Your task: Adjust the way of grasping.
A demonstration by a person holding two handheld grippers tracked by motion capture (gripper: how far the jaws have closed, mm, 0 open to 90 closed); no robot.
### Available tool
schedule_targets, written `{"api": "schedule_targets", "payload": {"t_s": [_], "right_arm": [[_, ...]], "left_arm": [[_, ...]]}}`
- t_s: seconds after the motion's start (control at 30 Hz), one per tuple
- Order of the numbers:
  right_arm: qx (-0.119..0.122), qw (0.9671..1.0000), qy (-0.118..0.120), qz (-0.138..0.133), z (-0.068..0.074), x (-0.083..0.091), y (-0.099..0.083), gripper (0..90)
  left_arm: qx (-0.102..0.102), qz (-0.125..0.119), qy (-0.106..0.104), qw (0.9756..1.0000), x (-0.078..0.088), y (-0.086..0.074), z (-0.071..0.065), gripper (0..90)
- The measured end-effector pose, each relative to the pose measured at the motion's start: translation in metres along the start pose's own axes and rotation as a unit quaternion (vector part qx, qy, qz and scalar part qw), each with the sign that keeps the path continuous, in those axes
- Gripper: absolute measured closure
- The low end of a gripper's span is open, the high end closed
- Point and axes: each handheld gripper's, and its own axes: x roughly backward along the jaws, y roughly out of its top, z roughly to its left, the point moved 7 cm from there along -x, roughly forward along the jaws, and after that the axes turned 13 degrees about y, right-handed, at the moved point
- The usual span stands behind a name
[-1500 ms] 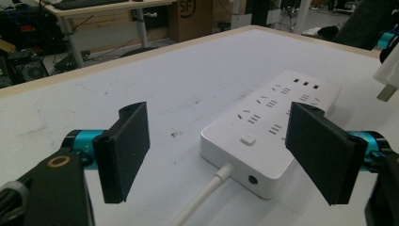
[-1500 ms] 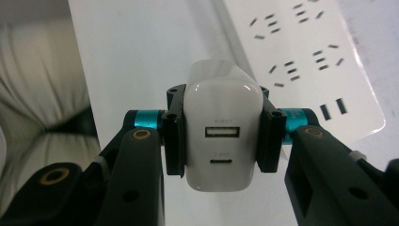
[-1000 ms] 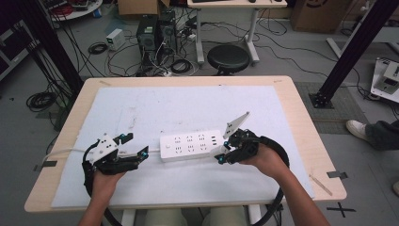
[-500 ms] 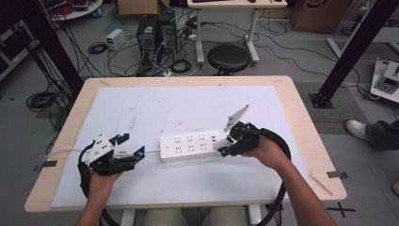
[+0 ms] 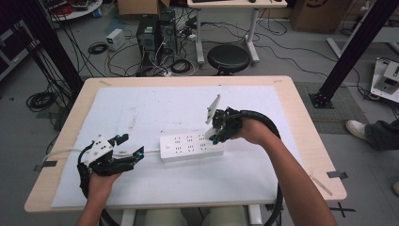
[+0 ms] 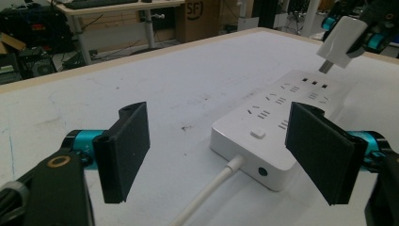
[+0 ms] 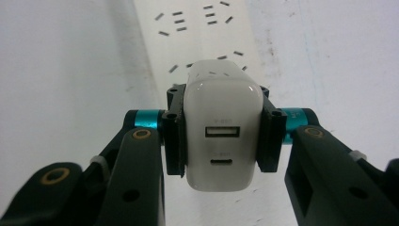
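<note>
USB charger (image 7: 222, 134), light, rigid and smooth, is clamped by its flat sides in the right gripper (image 7: 221, 136) above the power strip (image 5: 190, 146); left gripper (image 6: 226, 155) gapes wide, empty.

A grey floor (image 5: 282, 52) fills the upper frame, strewn with black cables (image 5: 42, 100). A round black stool (image 5: 228, 58) sits top centre beside a white desk's legs (image 5: 200, 37); computer towers (image 5: 153, 34) stand upper left, a cardboard box (image 5: 313, 14) upper right.
</note>
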Motion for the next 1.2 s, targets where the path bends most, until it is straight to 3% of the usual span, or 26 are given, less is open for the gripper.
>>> {"api": "schedule_targets", "payload": {"t_s": [0.4, 1.0, 1.2], "right_arm": [[0.02, 0.9982, 0.006, 0.056, -0.021, -0.02, 0.027, 63.4], [0.023, 0.997, 0.018, 0.072, -0.025, -0.024, 0.024, 63.4], [0.037, 0.996, 0.023, 0.078, -0.022, -0.027, 0.029, 63.4]], "left_arm": [[0.004, -0.005, -0.003, 1.0, 0.0, -0.001, -0.003, 22.4], [0.006, -0.005, -0.006, 0.9999, -0.003, -0.002, -0.003, 22.5], [0.009, -0.005, -0.004, 0.9999, -0.002, -0.003, -0.001, 22.4]]}}
